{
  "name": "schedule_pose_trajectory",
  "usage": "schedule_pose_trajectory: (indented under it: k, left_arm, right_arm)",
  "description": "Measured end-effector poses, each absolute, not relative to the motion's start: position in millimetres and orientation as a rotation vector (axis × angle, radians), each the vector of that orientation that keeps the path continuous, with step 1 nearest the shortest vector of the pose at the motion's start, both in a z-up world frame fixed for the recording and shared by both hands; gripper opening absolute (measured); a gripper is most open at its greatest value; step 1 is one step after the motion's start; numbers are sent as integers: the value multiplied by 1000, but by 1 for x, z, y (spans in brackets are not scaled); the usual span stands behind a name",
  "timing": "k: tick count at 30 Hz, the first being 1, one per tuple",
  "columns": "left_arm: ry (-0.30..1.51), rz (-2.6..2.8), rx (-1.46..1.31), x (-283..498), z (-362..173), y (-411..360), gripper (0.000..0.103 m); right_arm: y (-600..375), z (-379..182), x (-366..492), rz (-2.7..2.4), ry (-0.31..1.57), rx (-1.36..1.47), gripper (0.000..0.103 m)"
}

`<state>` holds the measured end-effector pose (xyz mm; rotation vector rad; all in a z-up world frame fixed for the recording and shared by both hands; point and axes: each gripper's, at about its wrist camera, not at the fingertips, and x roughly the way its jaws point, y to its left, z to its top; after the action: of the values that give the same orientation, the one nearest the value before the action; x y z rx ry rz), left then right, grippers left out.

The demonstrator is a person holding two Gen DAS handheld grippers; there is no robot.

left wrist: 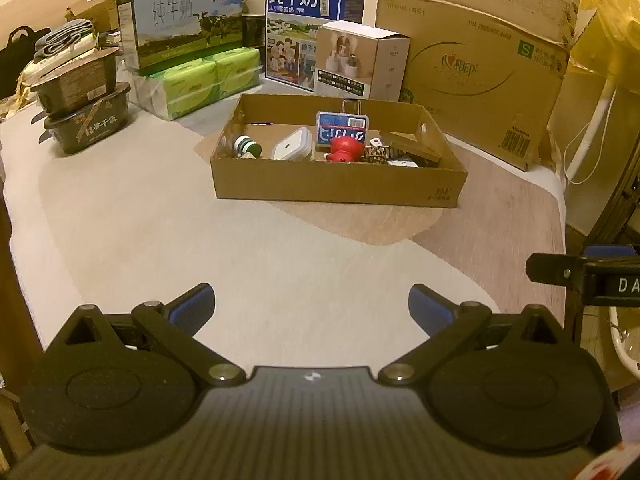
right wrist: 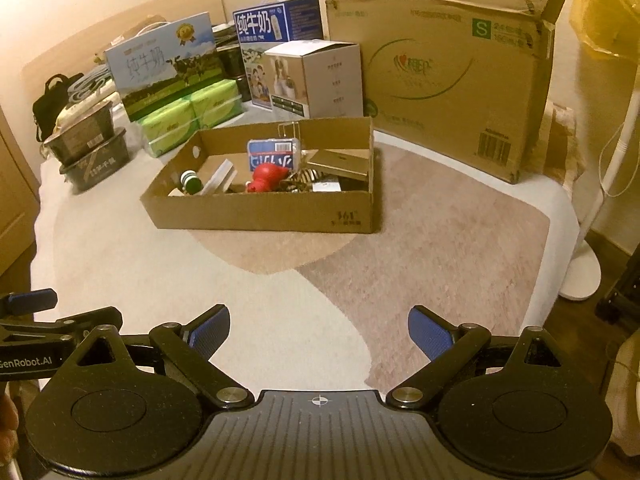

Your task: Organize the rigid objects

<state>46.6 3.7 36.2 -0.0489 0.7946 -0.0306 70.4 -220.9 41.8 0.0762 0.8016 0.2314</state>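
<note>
A shallow cardboard tray [left wrist: 336, 188] [right wrist: 264, 216] sits mid-table, well ahead of both grippers. Inside it lie a red toy figure [left wrist: 345, 149] [right wrist: 266, 176], a blue-labelled clear case [left wrist: 342, 130] [right wrist: 274, 154], a white square container [left wrist: 292, 145], a green-capped small bottle [left wrist: 248, 147] [right wrist: 189, 181], a striped item [left wrist: 378, 153] and a flat gold box [right wrist: 340, 162]. My left gripper [left wrist: 311, 306] hovers open over the pale tabletop, nothing between its blue pads. My right gripper [right wrist: 319, 330] is likewise open and empty. The left gripper's side shows at the lower left of the right wrist view.
Behind the tray stand milk cartons [left wrist: 184, 16] [left wrist: 308, 12], green tissue packs [left wrist: 200, 80], a white product box [left wrist: 360, 62] and a big brown carton [left wrist: 480, 60]. Stacked black food tubs [left wrist: 84, 112] sit at left. A white fan stand [right wrist: 588, 240] rises at right beyond the table edge.
</note>
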Motion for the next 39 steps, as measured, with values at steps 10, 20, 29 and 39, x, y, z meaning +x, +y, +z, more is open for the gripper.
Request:
schedule_pose_trajectory:
  k: [10, 20, 29, 39]
  left_arm:
    - [803, -23, -53, 31, 32, 2, 102]
    - [807, -26, -56, 22, 29, 1, 103]
    - [815, -19, -66, 16, 25, 4, 103]
    - [826, -15, -75, 16, 20, 7, 103]
  right_arm:
    - [-221, 40, 53, 231, 793, 66, 95]
    - [-220, 36, 35, 234, 797, 59, 95]
    - [-219, 30, 28, 233, 813, 61, 95]
    - [-220, 28, 29, 234, 814, 71, 95]
